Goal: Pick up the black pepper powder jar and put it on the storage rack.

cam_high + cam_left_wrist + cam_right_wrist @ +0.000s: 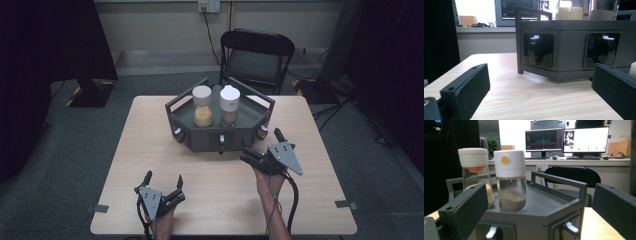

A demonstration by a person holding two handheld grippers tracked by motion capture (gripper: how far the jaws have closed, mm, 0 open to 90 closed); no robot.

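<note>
Two jars stand side by side on top of the grey rack (200,131) in the middle of the table (150,150): the yellow-powder jar (202,106) and, to its right, the brown-powder jar (229,105). The right gripper (260,144) is just beside the rack's front right corner, jaws apart and empty. The left gripper (163,178) is well in front of the rack, jaws also apart.

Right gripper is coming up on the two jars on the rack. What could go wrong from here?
1. The brown-filled jar and the yellow-filled jar stand close together; the open right gripper could bump one while closing on the other.
2. Both jars are tall and narrow, so a high grab might tip them.
3. The rack's raised rail lies near the approach and may catch a jaw.
</note>
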